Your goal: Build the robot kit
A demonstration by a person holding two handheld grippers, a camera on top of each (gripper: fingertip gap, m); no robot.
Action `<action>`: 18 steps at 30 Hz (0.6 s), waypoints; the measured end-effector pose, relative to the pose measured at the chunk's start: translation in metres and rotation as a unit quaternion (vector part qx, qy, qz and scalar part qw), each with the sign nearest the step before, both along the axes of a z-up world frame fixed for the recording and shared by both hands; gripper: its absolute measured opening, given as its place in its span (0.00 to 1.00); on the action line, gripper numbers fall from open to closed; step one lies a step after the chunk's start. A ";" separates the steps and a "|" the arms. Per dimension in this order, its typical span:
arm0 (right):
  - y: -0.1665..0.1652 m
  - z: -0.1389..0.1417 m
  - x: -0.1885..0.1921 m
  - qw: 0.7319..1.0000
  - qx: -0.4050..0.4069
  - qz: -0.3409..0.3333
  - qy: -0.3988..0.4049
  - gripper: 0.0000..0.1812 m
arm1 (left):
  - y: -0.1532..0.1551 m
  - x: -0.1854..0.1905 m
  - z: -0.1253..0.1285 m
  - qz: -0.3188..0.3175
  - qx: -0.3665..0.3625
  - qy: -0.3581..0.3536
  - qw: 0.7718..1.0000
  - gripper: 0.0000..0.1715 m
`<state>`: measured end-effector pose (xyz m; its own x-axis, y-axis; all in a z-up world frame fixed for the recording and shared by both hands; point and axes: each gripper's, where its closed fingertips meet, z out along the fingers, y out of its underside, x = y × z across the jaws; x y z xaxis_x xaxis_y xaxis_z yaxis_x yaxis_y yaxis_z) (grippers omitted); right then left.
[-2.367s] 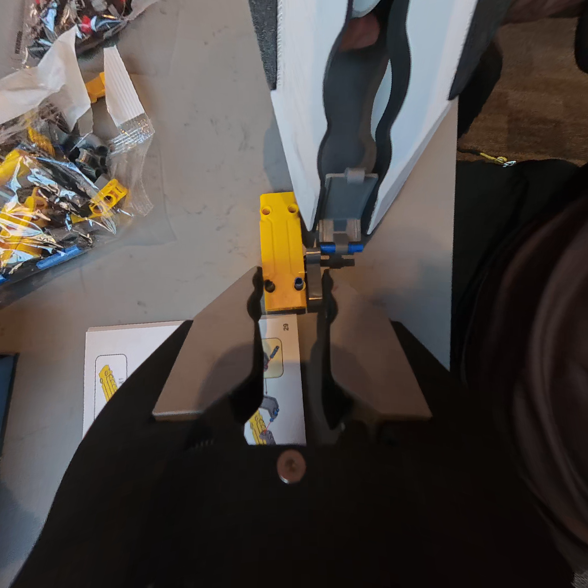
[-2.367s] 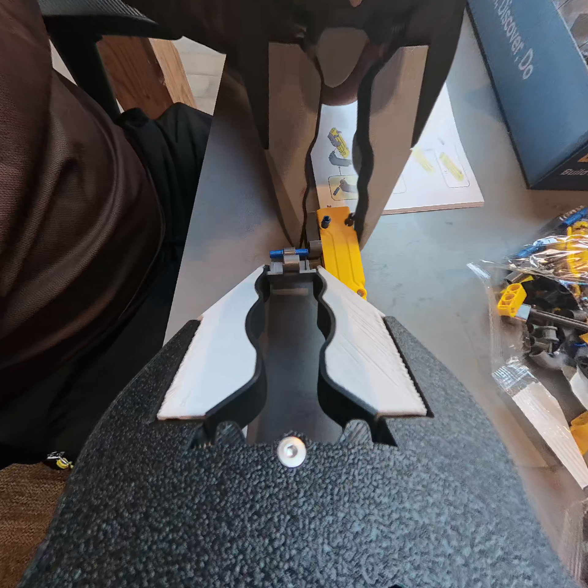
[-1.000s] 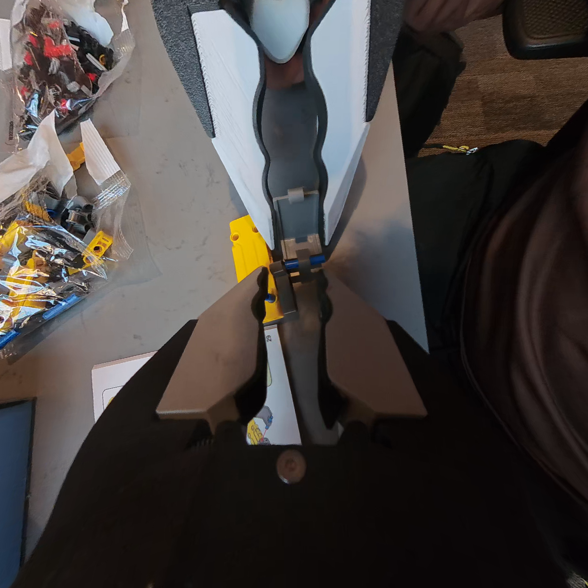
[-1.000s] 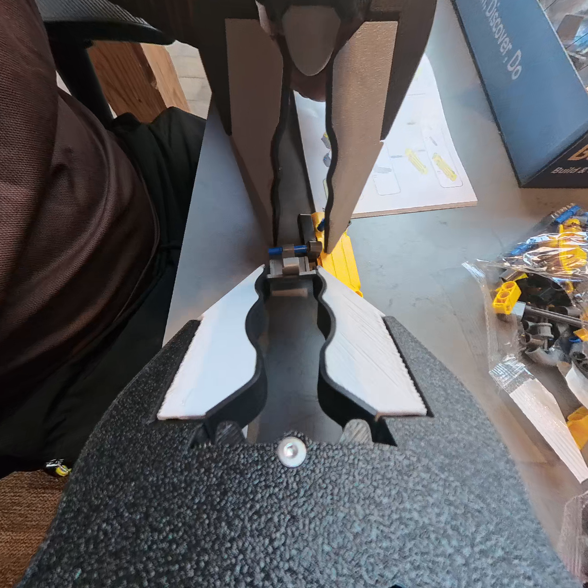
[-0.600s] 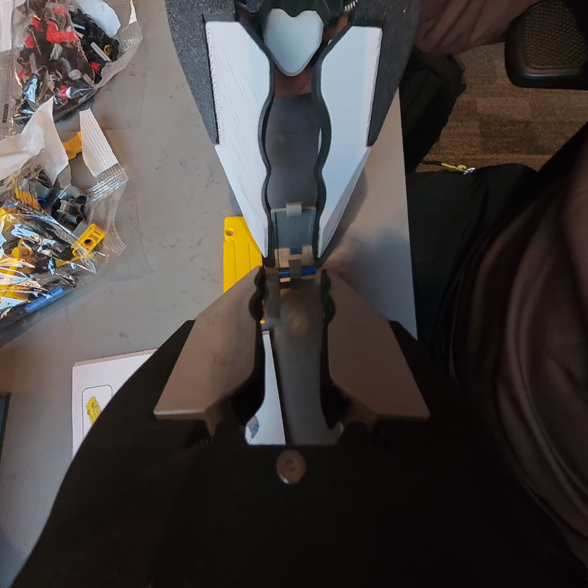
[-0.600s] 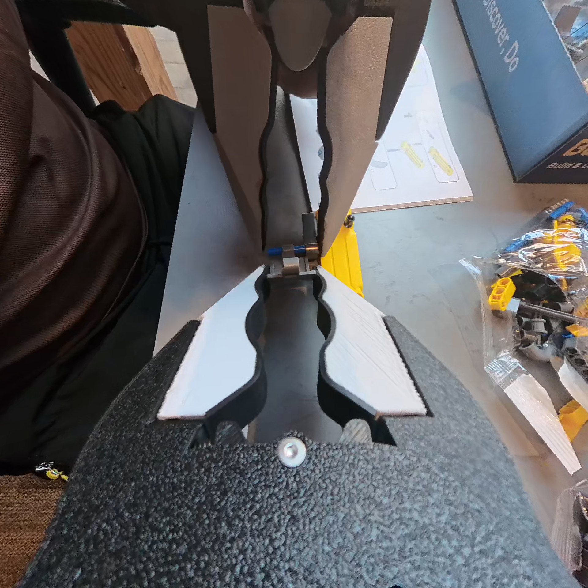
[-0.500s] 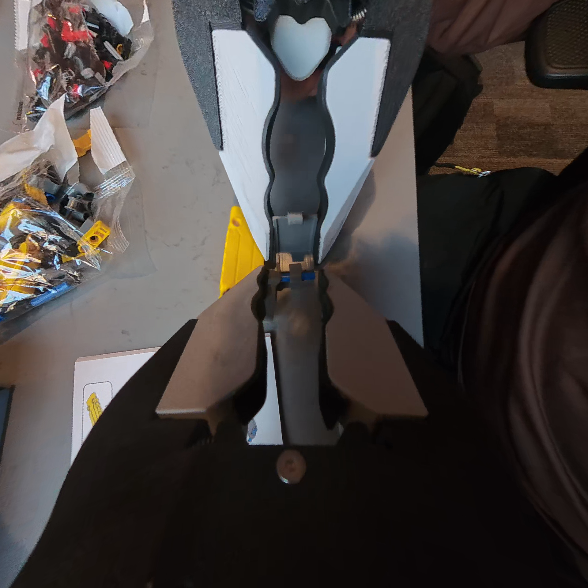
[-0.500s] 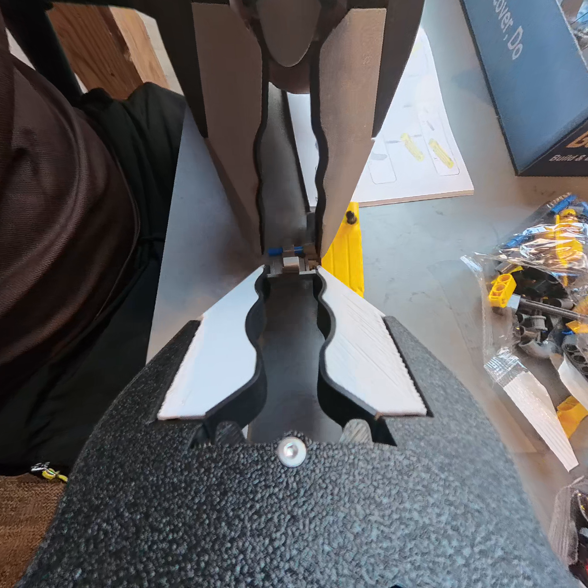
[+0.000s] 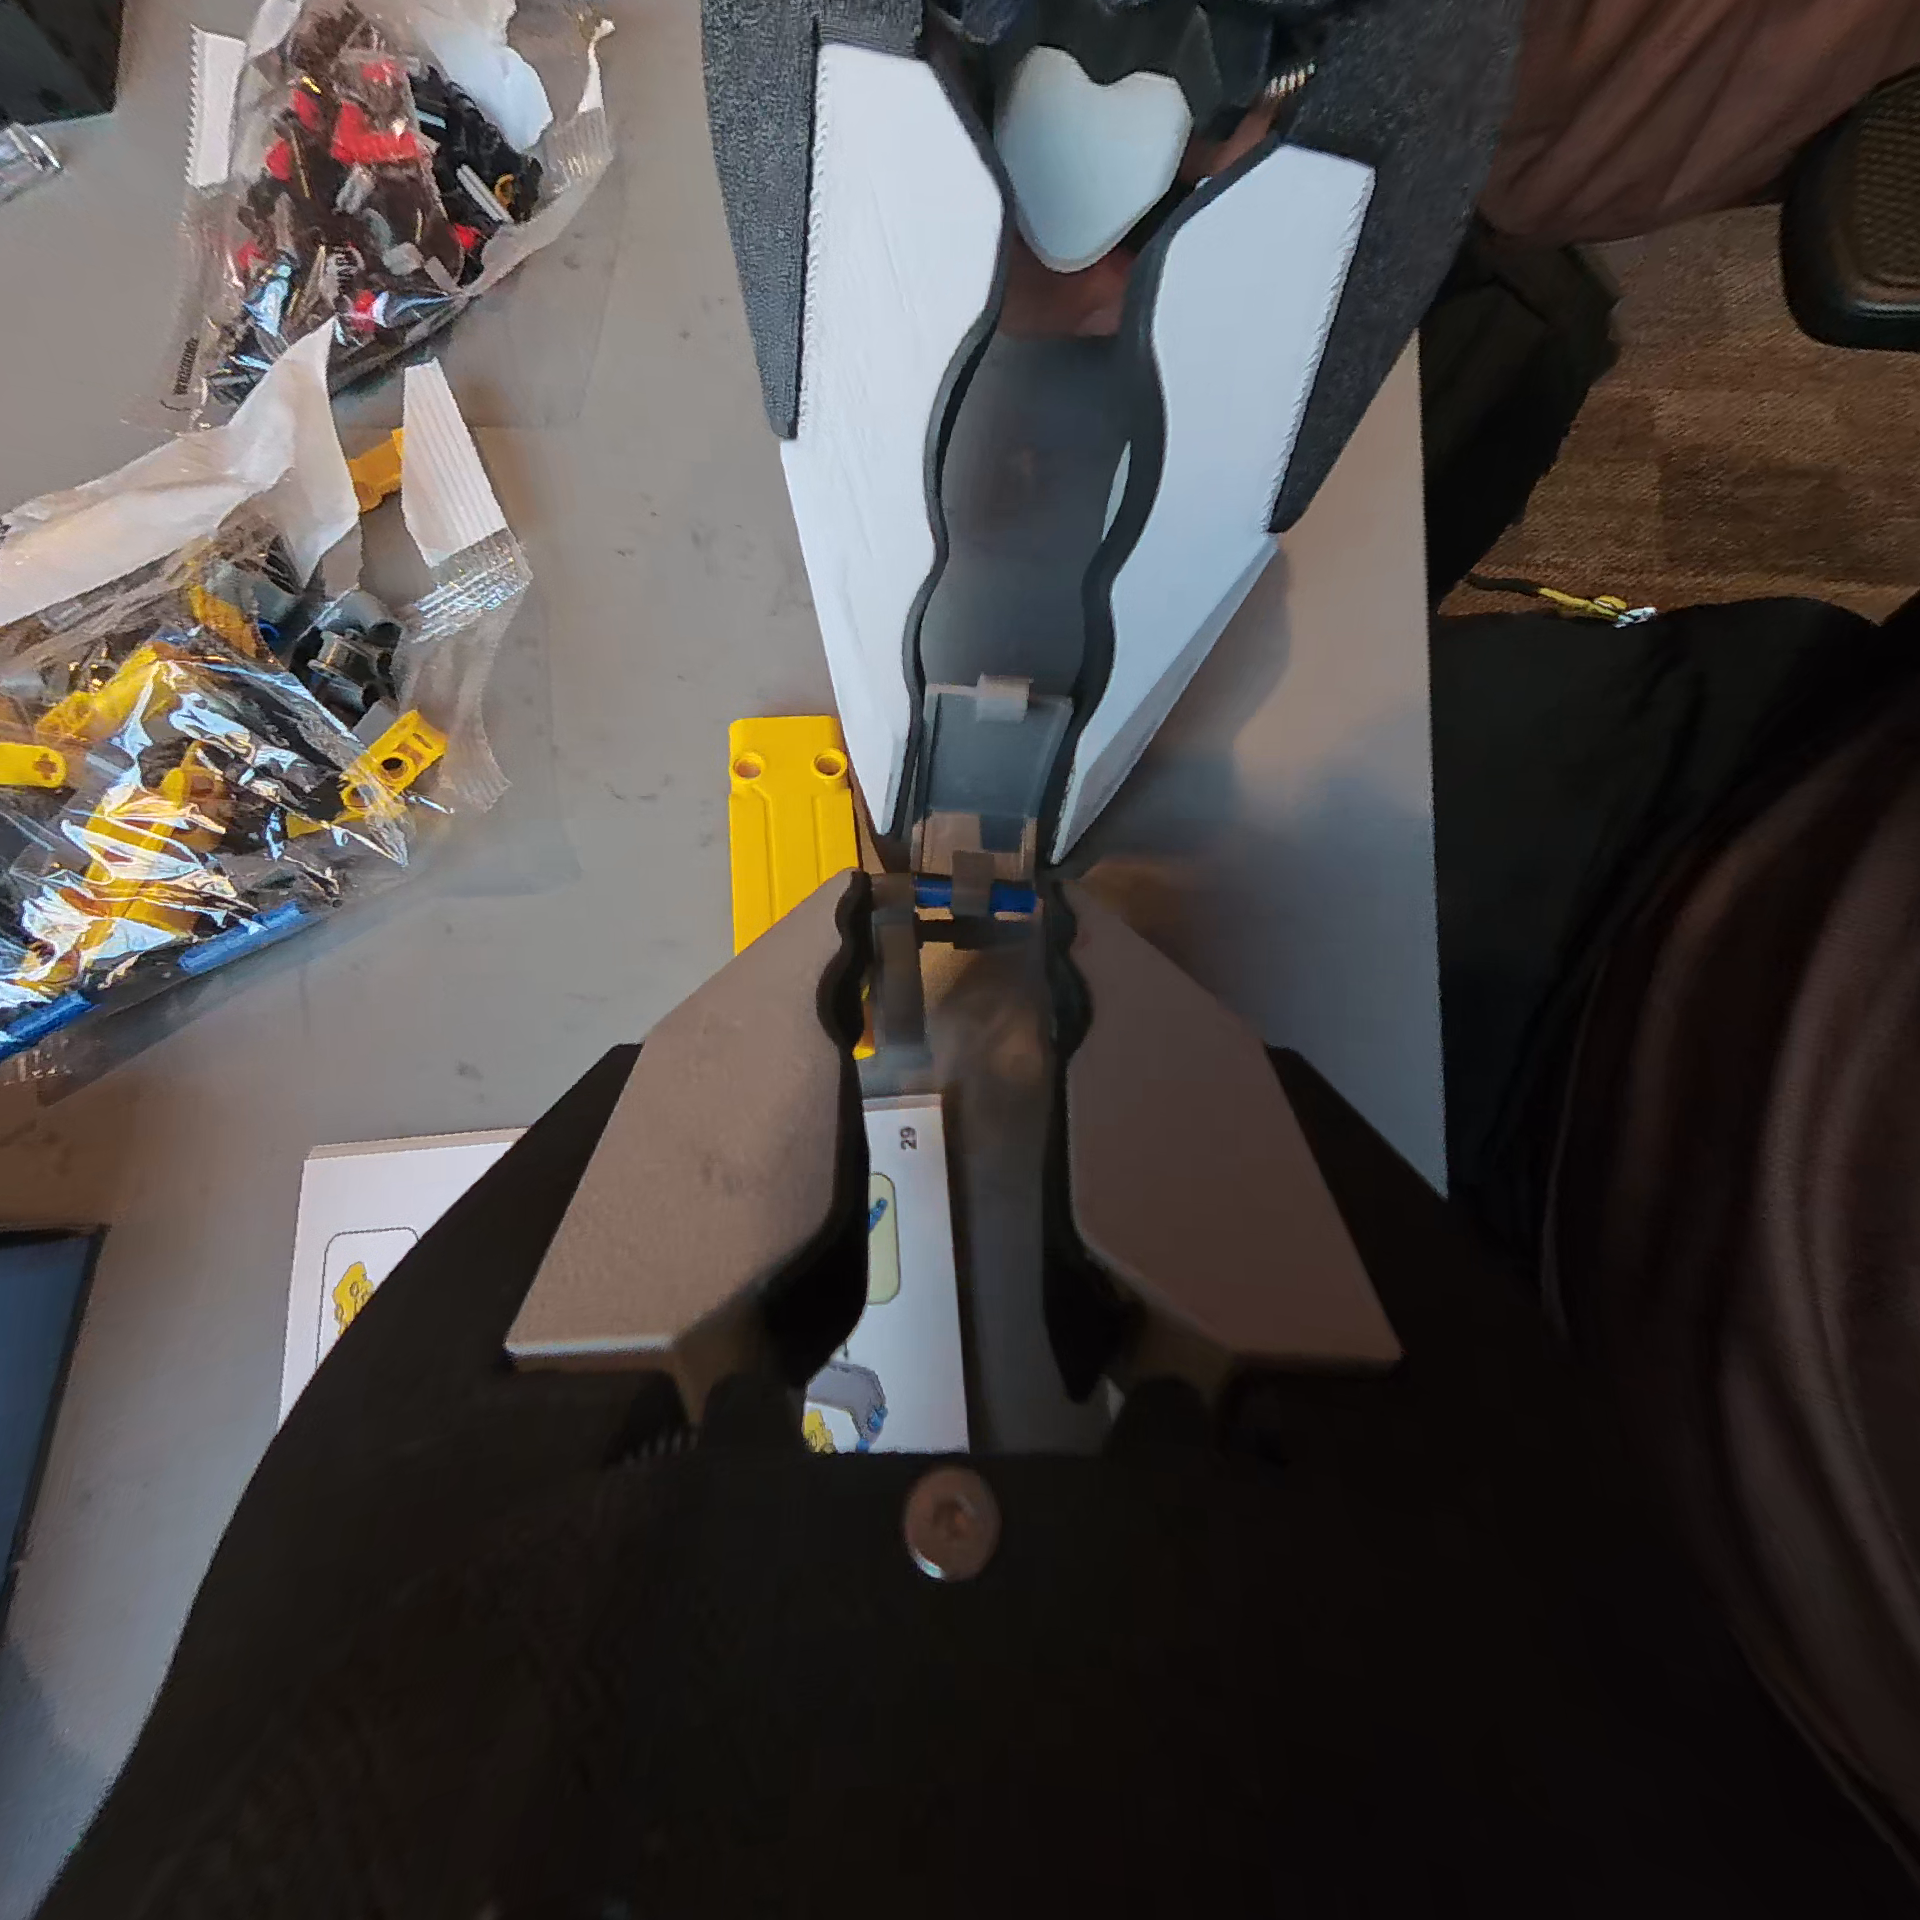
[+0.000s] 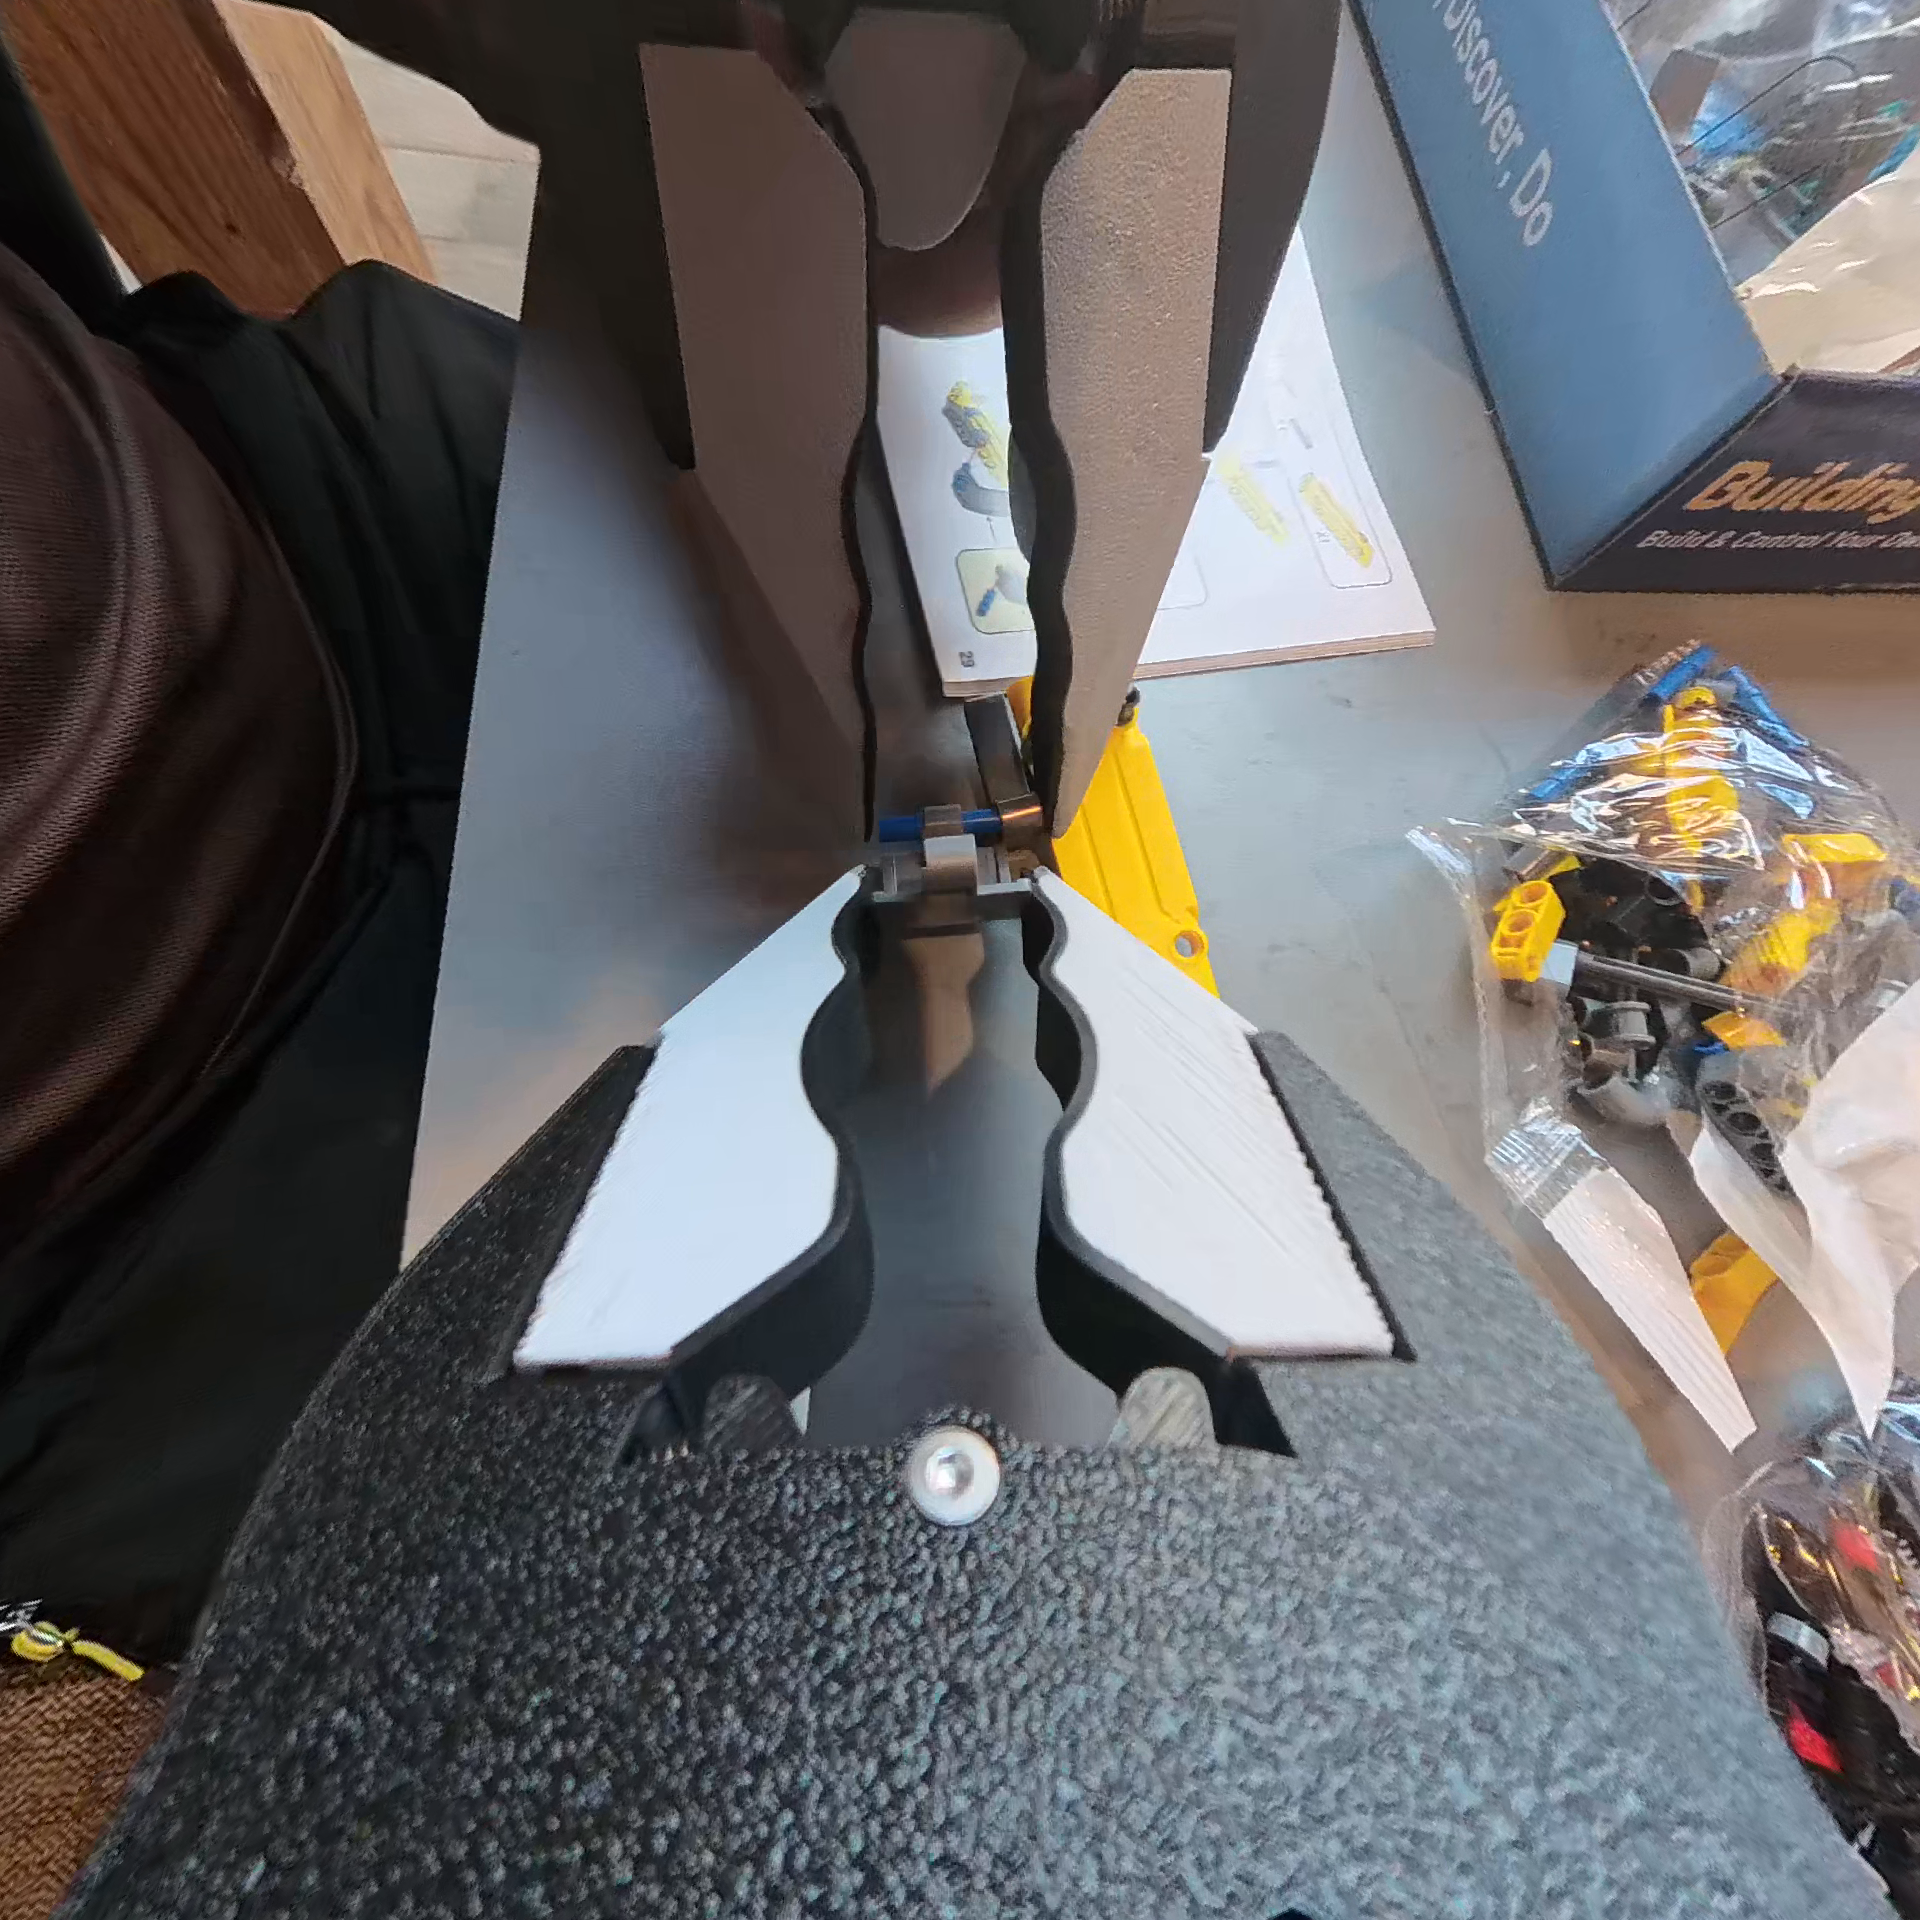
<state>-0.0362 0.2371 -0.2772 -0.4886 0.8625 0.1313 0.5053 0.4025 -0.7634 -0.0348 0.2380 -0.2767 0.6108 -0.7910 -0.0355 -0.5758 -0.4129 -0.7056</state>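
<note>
My left gripper [image 9: 951, 904] has grey fingers and is shut across a grey beam [image 9: 899, 982] and a blue pin [image 9: 971, 894] that sticks out of it. A yellow panel [image 9: 790, 821] sits just outside its left finger, beside the beam. My right gripper [image 10: 951, 881] has white fingers and is shut on a grey hinged piece [image 10: 940, 868]. The two grippers meet tip to tip above the table's near corner. The blue pin [image 10: 914, 826] lies against the grey piece's knuckle. The joint between them is partly hidden by the fingertips.
Clear bags of yellow, black and blue parts [image 9: 177, 779] and red and black parts [image 9: 364, 177] lie on the grey table [image 9: 644, 582]. An open instruction booklet [image 10: 1299, 499] and a blue box [image 10: 1558, 260] lie beyond. The table edge [image 9: 1429, 727] and a seated person's dark clothing [image 10: 156, 727] are close by. My left and right fingertips are right by each other.
The left gripper has shifted off the yellow panel, which now lies outside its left finger. The grippers have closed up tip to tip, with the blue pin brought against the grey piece.
</note>
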 end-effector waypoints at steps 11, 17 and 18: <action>0.004 0.001 -0.001 1.000 0.010 0.012 0.008 0.15 | 0.001 -0.001 0.002 -0.027 -0.003 -0.054 0.998 0.19; 0.006 0.000 -0.005 1.000 0.024 0.018 0.000 0.15 | 0.005 -0.004 0.002 -0.017 0.002 -0.058 0.998 0.17; 0.006 0.000 -0.005 1.000 0.017 0.020 -0.006 0.15 | 0.005 -0.004 0.002 -0.016 0.005 -0.055 0.998 0.17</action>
<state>-0.0413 0.2435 -0.2768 -0.5246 0.8372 0.1546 0.4964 0.4483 -0.7434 -0.0388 0.2430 -0.2748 0.5858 -0.8101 0.0233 -0.5068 -0.3886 -0.7695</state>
